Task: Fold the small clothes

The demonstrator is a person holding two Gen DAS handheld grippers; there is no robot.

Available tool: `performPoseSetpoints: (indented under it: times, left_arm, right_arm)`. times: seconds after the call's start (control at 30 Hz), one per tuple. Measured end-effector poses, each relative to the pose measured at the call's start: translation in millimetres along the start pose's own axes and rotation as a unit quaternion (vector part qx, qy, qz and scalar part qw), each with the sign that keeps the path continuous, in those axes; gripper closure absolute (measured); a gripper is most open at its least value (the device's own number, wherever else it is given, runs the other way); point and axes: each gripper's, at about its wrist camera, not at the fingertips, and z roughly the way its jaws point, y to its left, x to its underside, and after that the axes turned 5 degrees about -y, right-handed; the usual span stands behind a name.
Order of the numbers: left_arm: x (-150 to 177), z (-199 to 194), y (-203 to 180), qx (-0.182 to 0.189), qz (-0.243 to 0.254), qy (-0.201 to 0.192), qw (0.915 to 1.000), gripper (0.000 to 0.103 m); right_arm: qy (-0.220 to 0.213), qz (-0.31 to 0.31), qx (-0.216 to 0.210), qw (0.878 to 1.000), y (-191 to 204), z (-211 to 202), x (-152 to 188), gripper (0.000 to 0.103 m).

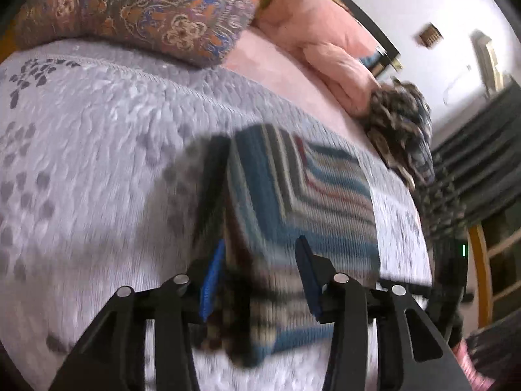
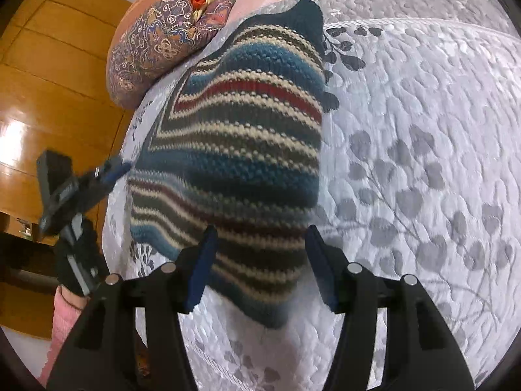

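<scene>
Lying between parted fingers: striped sweater

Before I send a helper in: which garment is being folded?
On the grey leaf-patterned bedspread, below the paisley pillow, lies a knitted sweater. It alone has teal, cream, red and brown stripes, and it is folded into a block.

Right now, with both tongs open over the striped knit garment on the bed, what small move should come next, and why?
Probably lower the right tongs and pinch the near corner of the striped knit garment. That corner lies between the open fingers, ungripped, and the piece still looks only partly folded on the grey quilted bedspread. The left tongs are open too.
</scene>
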Motion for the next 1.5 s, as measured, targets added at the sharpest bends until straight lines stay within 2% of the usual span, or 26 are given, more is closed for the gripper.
performPoseSetpoints:
  times: [0.17,0.23,0.3,0.33,0.4,0.43,0.5,0.53,0.57,0.6,0.63,0.67,0.77,0.83,1.0,1.13,1.3,1.43,1.5]
  left_arm:
    - [-24.6,45.1,20.7,0.012,-0.055,0.029,0.9980,0.059]
    - [-26.9,59.3,29.5,0.056,-0.091,0.037,0.9936,0.059]
    - [-27.3,66.1,32.5,0.070,-0.104,0.035,0.9915,0.060]
    - [-27.6,68.5,32.5,0.068,-0.106,0.034,0.9915,0.064]
    - [-26.9,69.2,32.4,0.069,-0.109,0.024,0.9913,0.091]
    - [-26.2,66.0,29.8,0.073,-0.110,0.013,0.9911,0.091]
    - [-23.2,47.3,9.2,0.057,-0.064,-0.038,0.9956,0.092]
    - [-19.7,34.7,-7.4,0.037,-0.016,-0.072,0.9966,0.092]
    - [-15.2,24.7,-23.1,0.017,0.031,-0.098,0.9946,0.092]
    - [-9.1,17.5,-39.6,-0.011,0.087,-0.122,0.9886,0.092]
    - [-6.9,17.9,-46.7,-0.032,0.115,-0.127,0.9848,0.092]
    - [-7.4,25.7,-46.4,-0.049,0.124,-0.112,0.9848,0.092]
    - [-16.1,54.4,-22.4,-0.071,0.076,-0.053,0.9932,0.092]
    - [-13.7,73.1,-8.0,-0.078,0.059,-0.023,0.9949,0.091]
    - [-14.8,71.3,1.7,-0.064,0.023,-0.014,0.9976,0.087]
    - [-10.3,38.9,-7.5,-0.087,0.027,-0.039,0.9951,0.081]
    - [25.5,-9.9,-34.6,-0.073,0.073,-0.066,0.9925,0.080]
    - [61.6,-18.8,-48.6,-0.063,0.095,-0.048,0.9924,0.079]
    - [75.9,-14.8,-49.0,-0.075,0.102,-0.029,0.9915,0.079]
  right_arm:
    - [0.001,0.002,-0.008,1.000,3.9,12.2,-4.4,0.047]
    - [0.001,0.001,-0.008,1.000,3.9,16.2,-4.9,0.046]
    - [0.001,0.001,-0.009,1.000,3.2,18.2,-6.1,0.046]
    - [0.001,0.002,-0.010,1.000,3.8,19.5,-7.3,0.046]
    - [0.000,0.002,-0.010,1.000,2.7,19.9,-7.7,0.046]
    - [0.000,0.001,-0.009,1.000,2.3,19.2,-6.7,0.046]
    - [-0.001,-0.002,-0.007,1.000,2.1,18.7,-4.7,0.046]
    - [-0.001,-0.002,-0.006,1.000,2.0,18.7,-4.3,0.046]
    - [-0.002,-0.004,-0.005,1.000,2.6,19.4,-3.7,0.046]
    - [-0.002,-0.006,-0.003,1.000,0.7,17.2,-1.0,0.046]
    - [-0.002,-0.008,0.000,1.000,0.8,16.6,0.6,0.046]
    - [-0.002,-0.011,0.002,1.000,1.6,16.7,1.9,0.045]
    - [0.000,-0.012,0.007,1.000,4.8,19.2,2.2,0.044]
    - [0.002,-0.015,0.012,1.000,6.5,21.9,0.9,0.043]
    - [0.009,-0.013,0.014,1.000,9.5,26.7,-0.4,0.042]
    - [0.005,-0.001,-0.001,1.000,5.0,16.9,0.8,0.042]
    - [0.007,0.004,-0.012,1.000,1.9,2.3,12.4,0.042]
    - [0.027,0.014,-0.018,0.999,0.3,5.9,25.7,0.042]
    - [0.032,0.015,-0.013,0.999,-1.7,7.3,33.5,0.042]
